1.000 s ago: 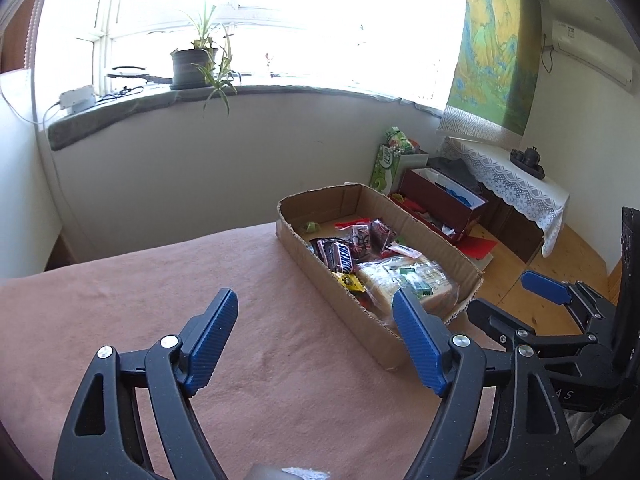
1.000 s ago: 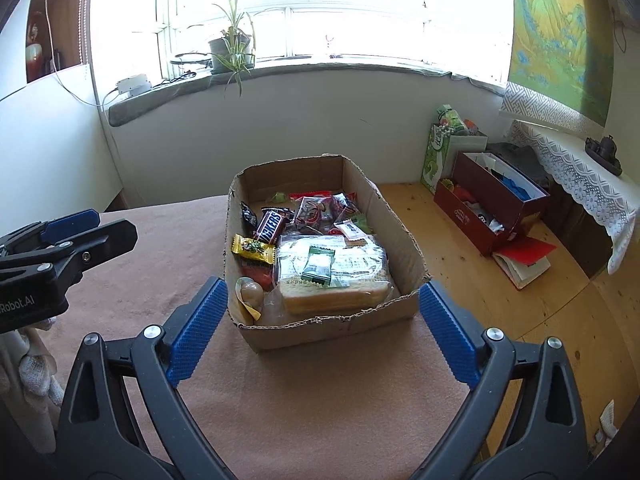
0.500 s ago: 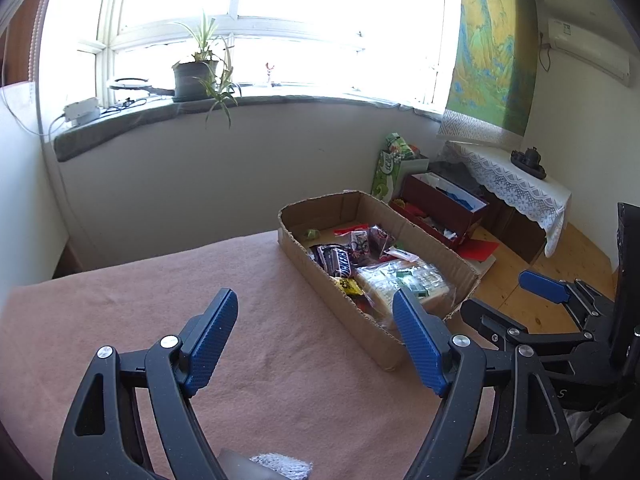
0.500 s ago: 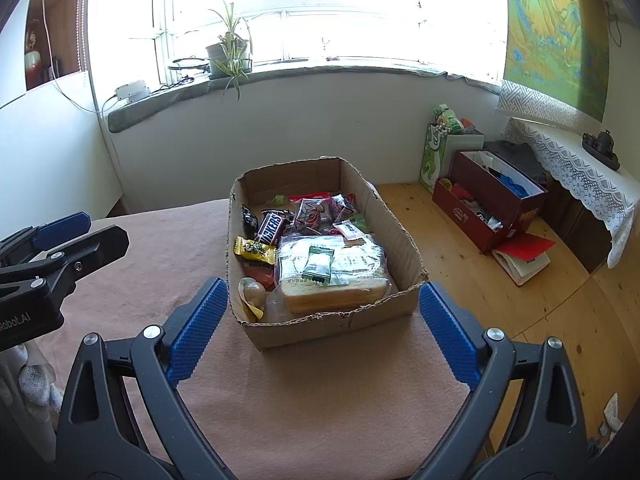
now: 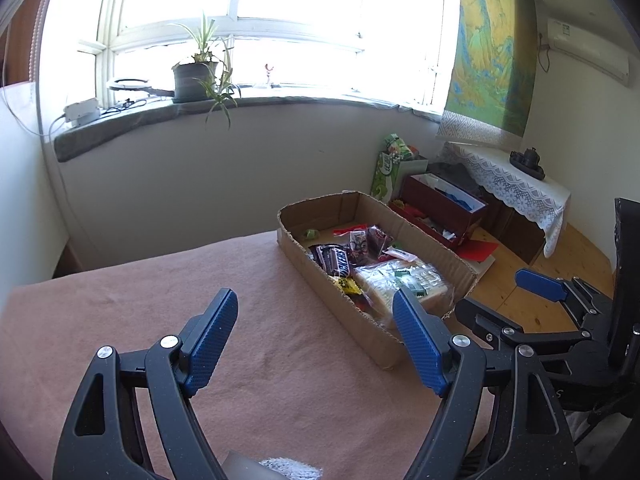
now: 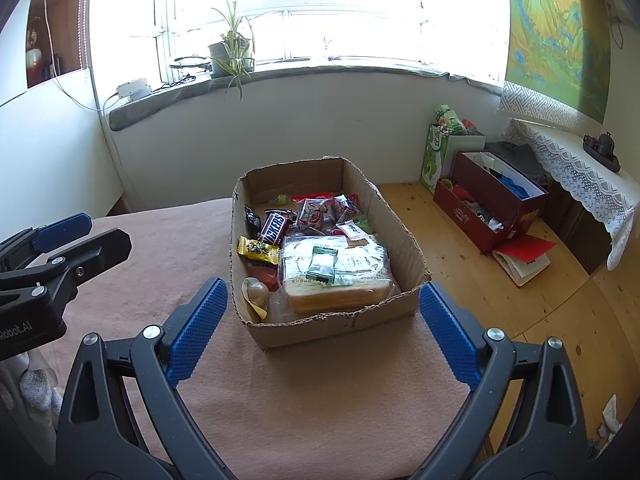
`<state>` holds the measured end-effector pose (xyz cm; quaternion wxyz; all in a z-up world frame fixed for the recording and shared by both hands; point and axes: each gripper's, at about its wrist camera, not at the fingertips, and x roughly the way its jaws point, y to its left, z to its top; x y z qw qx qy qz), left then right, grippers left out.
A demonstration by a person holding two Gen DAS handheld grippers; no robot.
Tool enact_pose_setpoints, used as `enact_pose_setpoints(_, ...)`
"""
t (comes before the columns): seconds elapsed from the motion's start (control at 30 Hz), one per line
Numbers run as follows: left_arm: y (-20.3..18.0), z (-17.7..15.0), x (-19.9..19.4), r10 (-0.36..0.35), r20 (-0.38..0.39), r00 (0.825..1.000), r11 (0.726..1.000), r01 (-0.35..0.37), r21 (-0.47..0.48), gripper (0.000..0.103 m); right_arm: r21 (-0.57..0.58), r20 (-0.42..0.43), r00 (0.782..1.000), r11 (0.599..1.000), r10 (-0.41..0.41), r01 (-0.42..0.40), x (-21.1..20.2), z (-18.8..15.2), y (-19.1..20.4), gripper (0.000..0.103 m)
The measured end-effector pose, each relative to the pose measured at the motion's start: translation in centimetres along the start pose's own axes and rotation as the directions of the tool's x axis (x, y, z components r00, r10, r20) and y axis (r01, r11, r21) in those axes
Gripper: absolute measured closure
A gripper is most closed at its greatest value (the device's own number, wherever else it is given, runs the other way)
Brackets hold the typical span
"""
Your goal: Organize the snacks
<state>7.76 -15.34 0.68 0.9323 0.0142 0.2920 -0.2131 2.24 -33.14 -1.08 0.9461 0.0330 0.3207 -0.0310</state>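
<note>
Inside one cardboard box, one bagged bread loaf; two grippers, jaws spread, empty.

A lived-in room at home, lit by a wide window.

A potted plant stands on the windowsill. Right of the sill, a landscape scroll painting hangs above a side table with a lace cloth. Below the sill lie a wooden plank floor and a table under a pinkish-brown cloth.
</note>
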Motion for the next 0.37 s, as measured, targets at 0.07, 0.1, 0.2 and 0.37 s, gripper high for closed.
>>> enact_pose_setpoints(0.07,-0.03,-0.04,-0.05,-0.001,0.001,1.000,1.000,0.001,0.001,0.023,-0.004,-0.002,1.000,1.000,0.001,-0.001,0.01,0.12,0.09,0.004)
enact_pose_setpoints(0.1,-0.05,-0.07,-0.08,0.001,0.002,1.000,1.000,-0.001,0.002,0.023,-0.005,-0.003,1.000,1.000,0.002,-0.002,-0.03,0.15,0.13,0.004)
enact_pose_setpoints(0.2,0.07,-0.13,-0.17,0.005,0.002,1.000,1.000,-0.005,-0.003,0.023,-0.009,-0.006,1.000,1.000,0.005,-0.005,-0.09,0.21,0.36,0.004)
enact_pose_setpoints(0.37,0.44,-0.14,-0.46,0.012,0.012,1.000,1.000,-0.012,-0.008,0.023,-0.016,-0.005,1.000,1.000,0.005,-0.005,-0.10,0.26,0.57,0.004)
